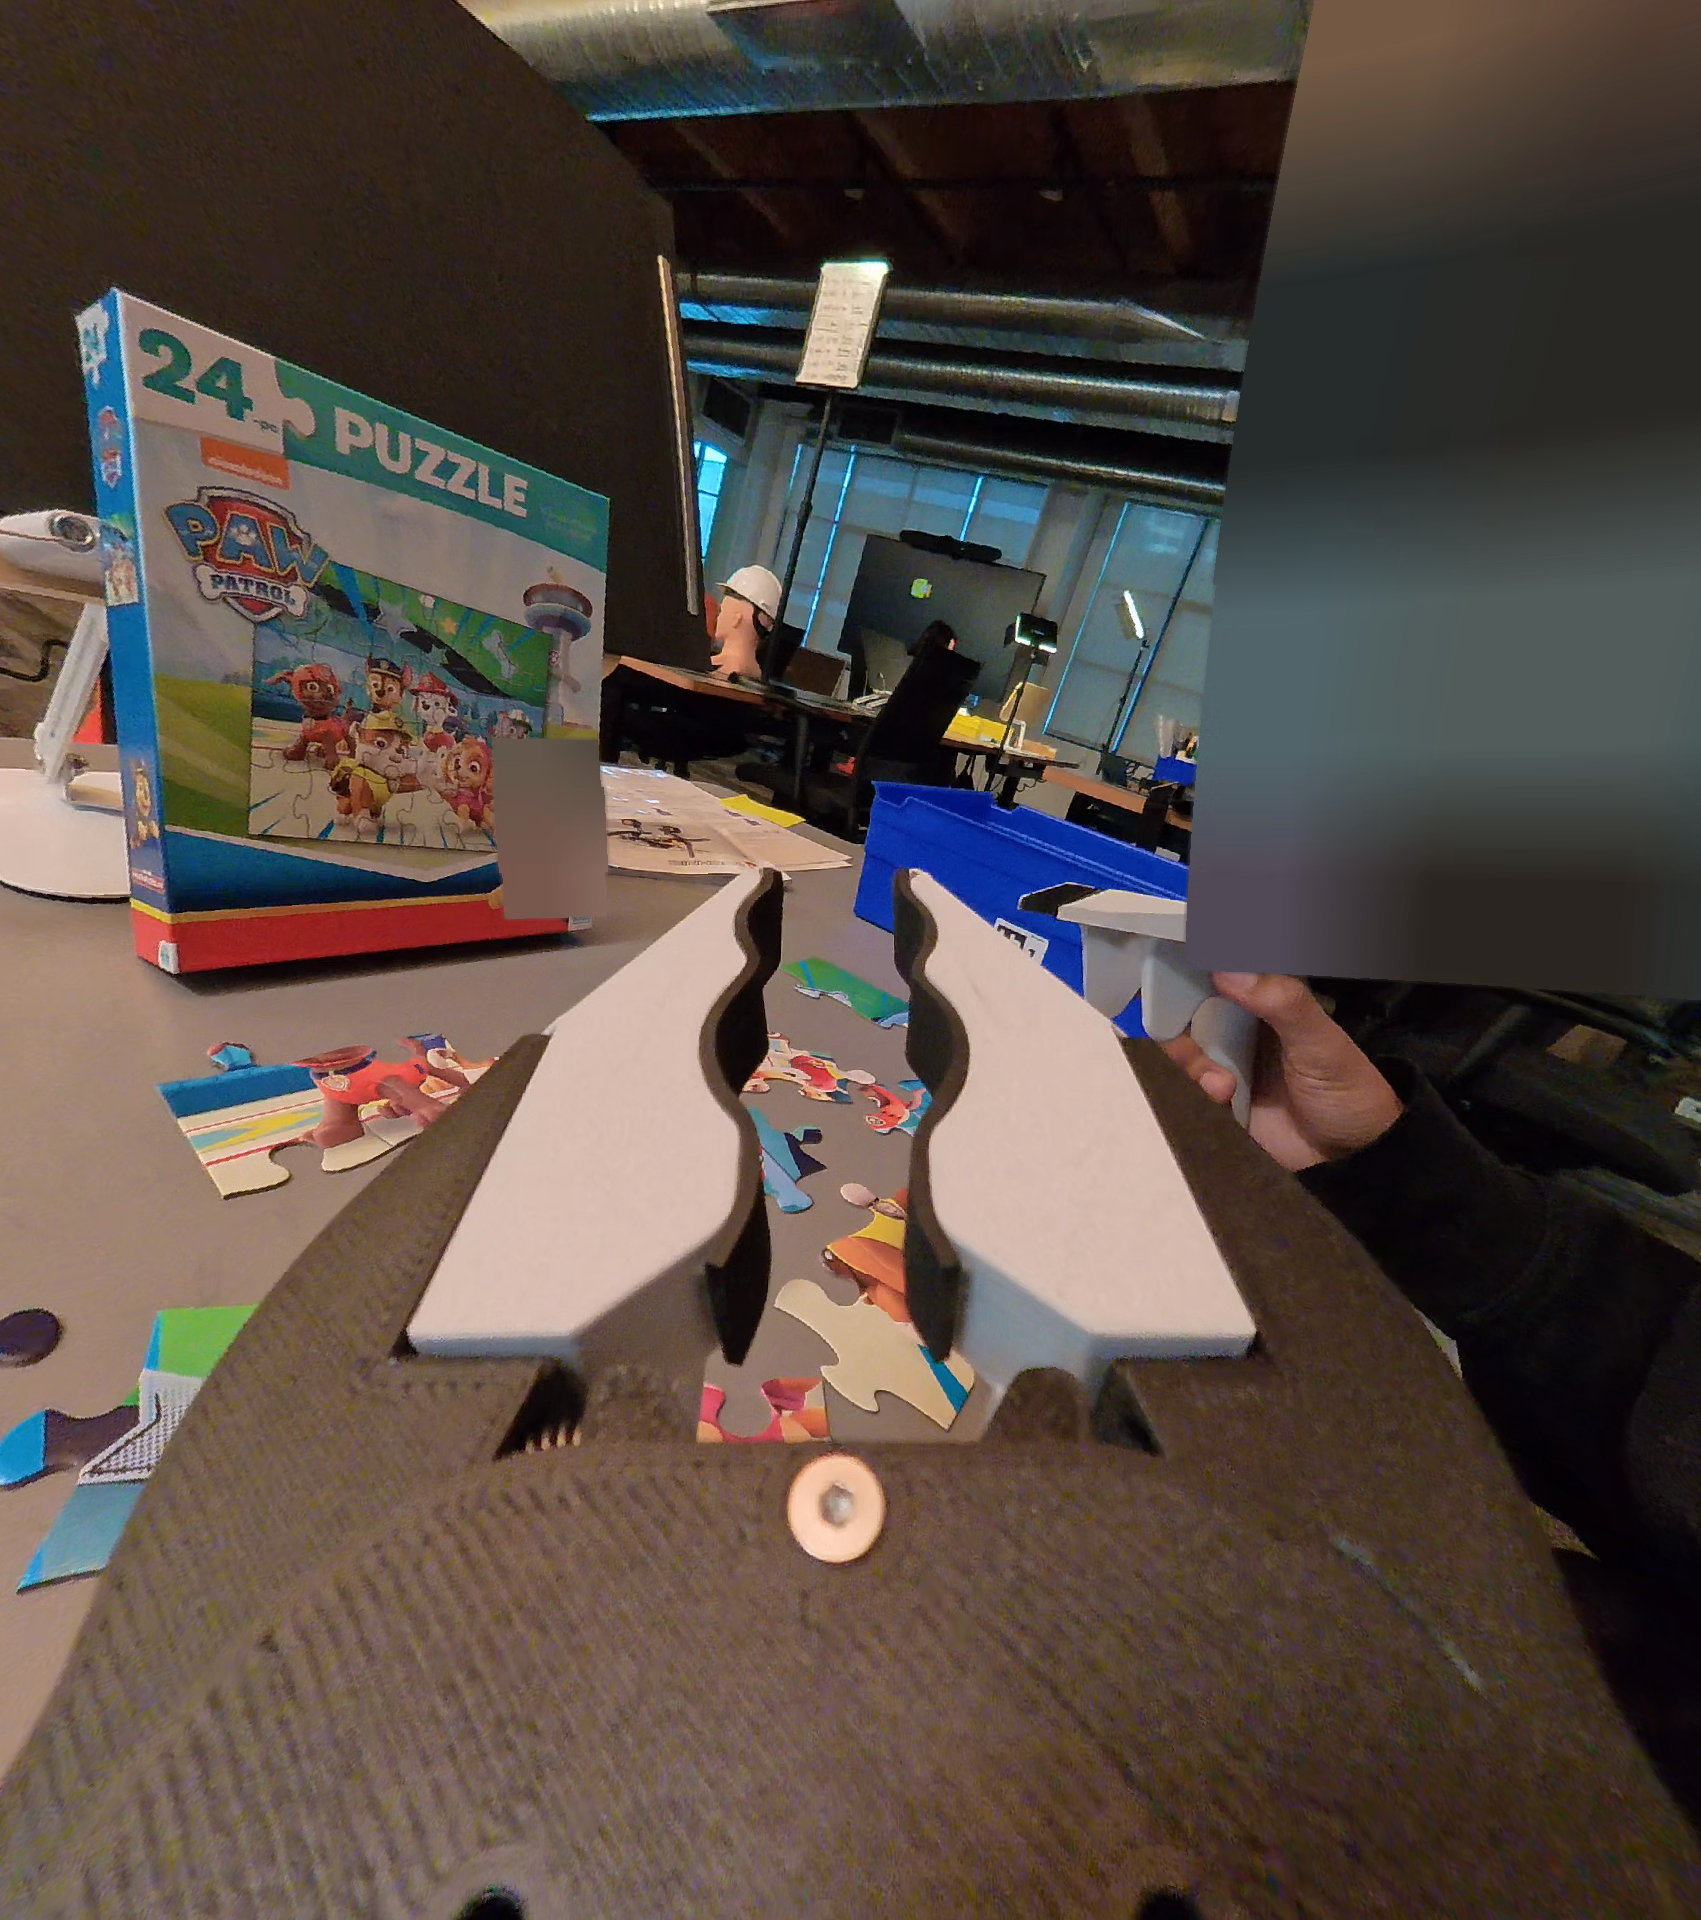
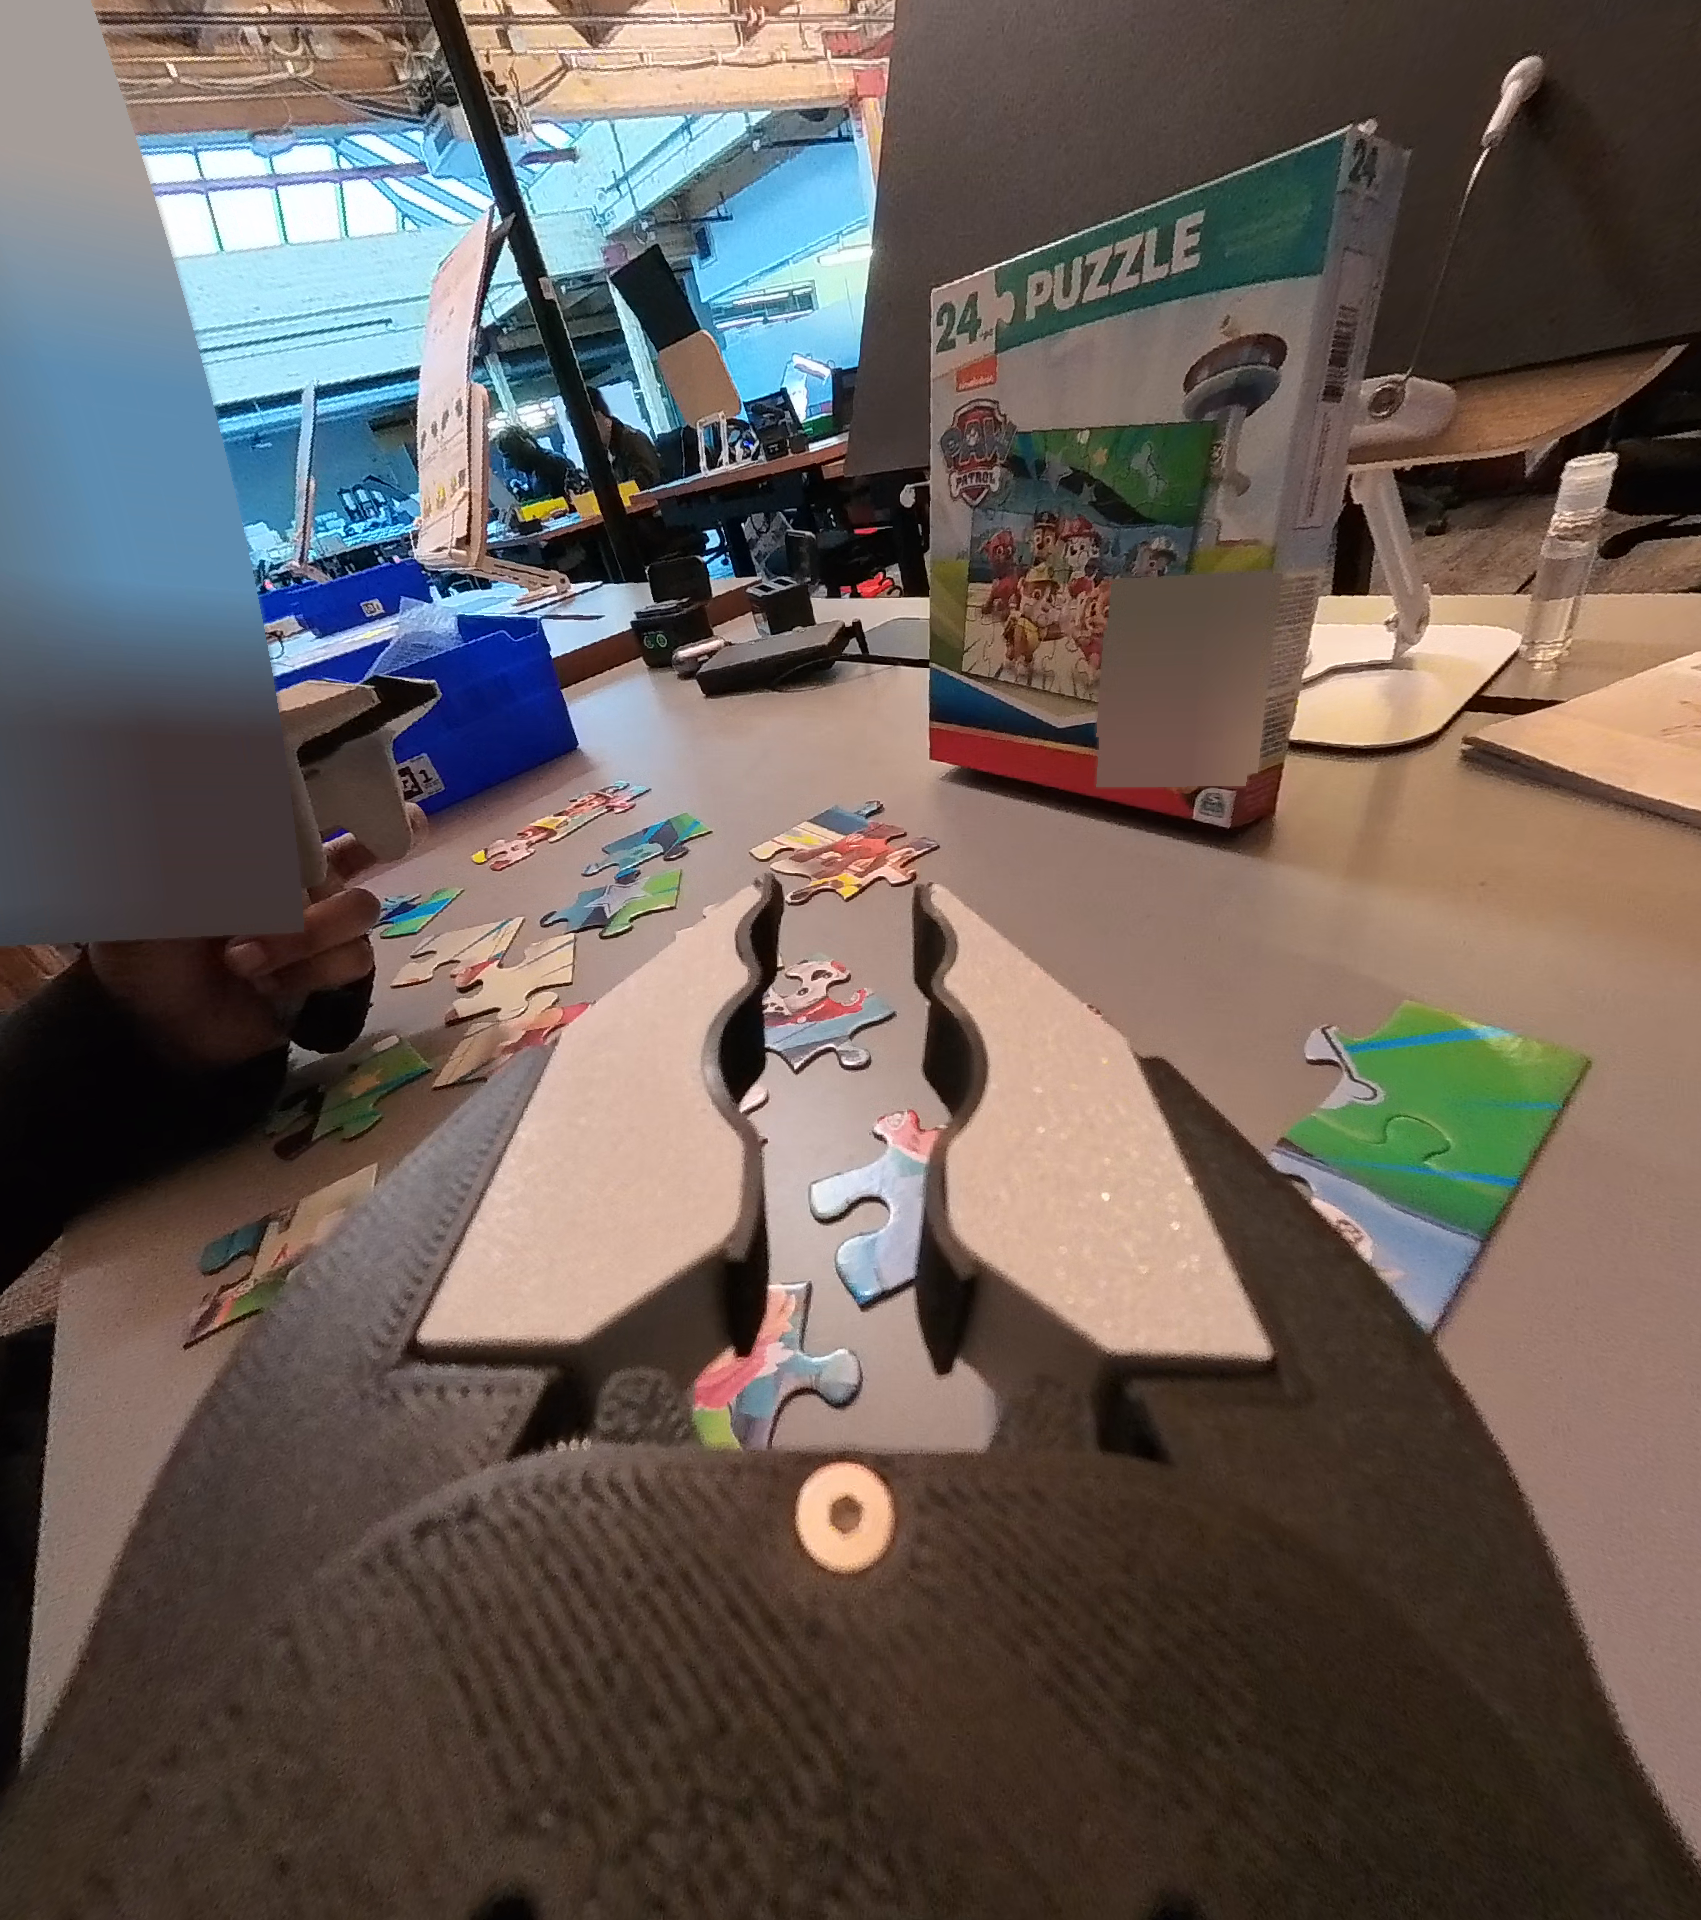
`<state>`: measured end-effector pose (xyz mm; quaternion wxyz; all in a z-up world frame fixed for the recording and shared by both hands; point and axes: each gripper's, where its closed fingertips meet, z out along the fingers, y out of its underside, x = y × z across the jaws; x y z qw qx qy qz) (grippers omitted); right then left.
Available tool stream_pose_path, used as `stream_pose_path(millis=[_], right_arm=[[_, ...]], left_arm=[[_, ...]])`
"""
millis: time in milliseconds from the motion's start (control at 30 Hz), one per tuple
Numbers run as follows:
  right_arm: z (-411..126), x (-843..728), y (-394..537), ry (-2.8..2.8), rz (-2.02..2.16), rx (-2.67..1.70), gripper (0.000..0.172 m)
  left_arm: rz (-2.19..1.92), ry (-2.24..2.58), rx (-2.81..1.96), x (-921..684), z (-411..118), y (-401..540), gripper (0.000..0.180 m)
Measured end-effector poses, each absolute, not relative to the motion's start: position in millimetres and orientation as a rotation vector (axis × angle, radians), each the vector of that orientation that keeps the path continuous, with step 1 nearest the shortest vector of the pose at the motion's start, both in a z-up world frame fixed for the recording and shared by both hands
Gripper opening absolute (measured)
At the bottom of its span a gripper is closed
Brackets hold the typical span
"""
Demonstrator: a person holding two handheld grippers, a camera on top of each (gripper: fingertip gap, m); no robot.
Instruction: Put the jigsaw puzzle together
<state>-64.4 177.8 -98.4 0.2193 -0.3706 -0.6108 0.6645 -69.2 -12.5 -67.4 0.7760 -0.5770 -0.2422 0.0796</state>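
Over grey counter (image 2: pixel 1189 935), your left gripper (image 1: pixel 838 883) and right gripper (image 2: pixel 844 894) hover apart, bare, above scattered puzzle pieces (image 2: pixel 830 1013); puzzle box (image 2: pixel 1137 499) upright beyond; blue bin (image 2: pixel 472 686) left, contents unclear.

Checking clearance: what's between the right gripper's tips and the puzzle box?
Right wrist view: one joined cluster of puzzle pieces just past the right gripper, then bare table up to the puzzle box.

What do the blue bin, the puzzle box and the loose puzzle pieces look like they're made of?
Blue bin: likely moulded plastic, with an even colour and slight sheen. Puzzle box: printed cardboard, with sharp folded edges and a glossy picture. Puzzle pieces: flat die-cut card, with printed faces, lying on the grey table.
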Motion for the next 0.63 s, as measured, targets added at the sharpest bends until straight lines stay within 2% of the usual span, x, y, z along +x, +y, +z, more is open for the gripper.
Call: stream_pose_path(millis=[500,633], right_arm=[[-89,-64,188,-1.610,1.809,-1.006,0.022],[-61,-57,213,-1.386,1.711,-0.921,0.032]], left_arm=[[0.172,-0.523,-1.258,-69,-69,-11,0.020],[0.173,-0.524,-1.260,-70,-69,-11,0.020]])
